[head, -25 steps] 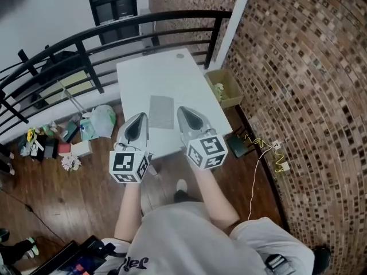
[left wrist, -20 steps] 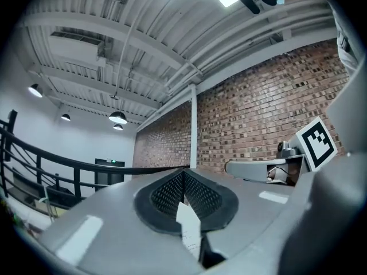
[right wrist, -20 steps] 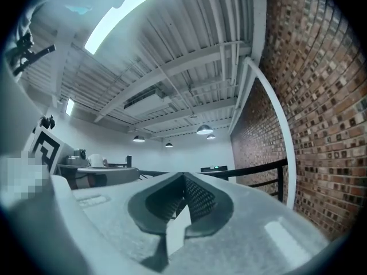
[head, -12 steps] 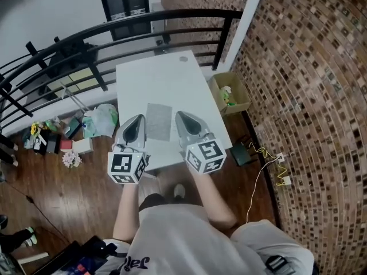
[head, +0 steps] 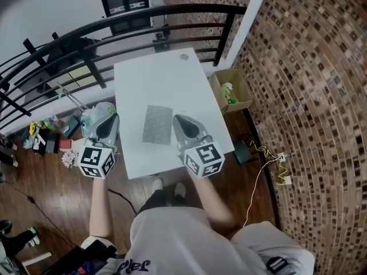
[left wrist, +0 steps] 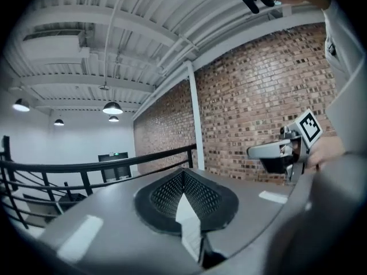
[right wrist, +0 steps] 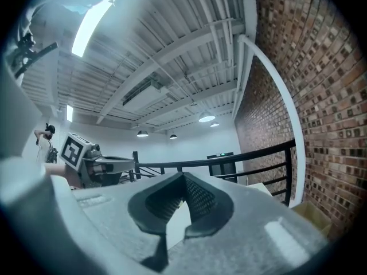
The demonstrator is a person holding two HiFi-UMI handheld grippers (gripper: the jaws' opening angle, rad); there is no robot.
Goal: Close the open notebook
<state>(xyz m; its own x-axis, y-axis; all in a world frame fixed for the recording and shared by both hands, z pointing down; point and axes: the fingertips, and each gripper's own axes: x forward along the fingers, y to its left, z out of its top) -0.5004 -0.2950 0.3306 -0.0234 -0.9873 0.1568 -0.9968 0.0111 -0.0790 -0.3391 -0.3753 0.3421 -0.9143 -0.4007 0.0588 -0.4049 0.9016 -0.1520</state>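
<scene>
The notebook (head: 156, 124) shows as a flat grey rectangle in the middle of the white table (head: 166, 79) in the head view; I cannot tell whether it is open. My right gripper (head: 178, 119) hovers just right of it, jaws together and empty. My left gripper (head: 109, 119) is out past the table's left edge, above the floor, also shut with nothing in it. In the left gripper view its own tips (left wrist: 183, 172) meet, and the right gripper (left wrist: 270, 152) shows to the right. The right gripper view shows its tips (right wrist: 183, 176) meeting, with the left gripper (right wrist: 109, 164) at left.
A black railing (head: 143, 16) runs behind the table. A cardboard box (head: 231, 90) stands on the floor at right by the brick wall (head: 309, 67). Bags and clutter (head: 63, 136) lie on the wood floor at left. A small round disc (head: 183, 57) sits near the table's far edge.
My left gripper has swung left, from over the table's near edge to beyond its left side. The right gripper has shifted only a little. The notebook has not moved.
</scene>
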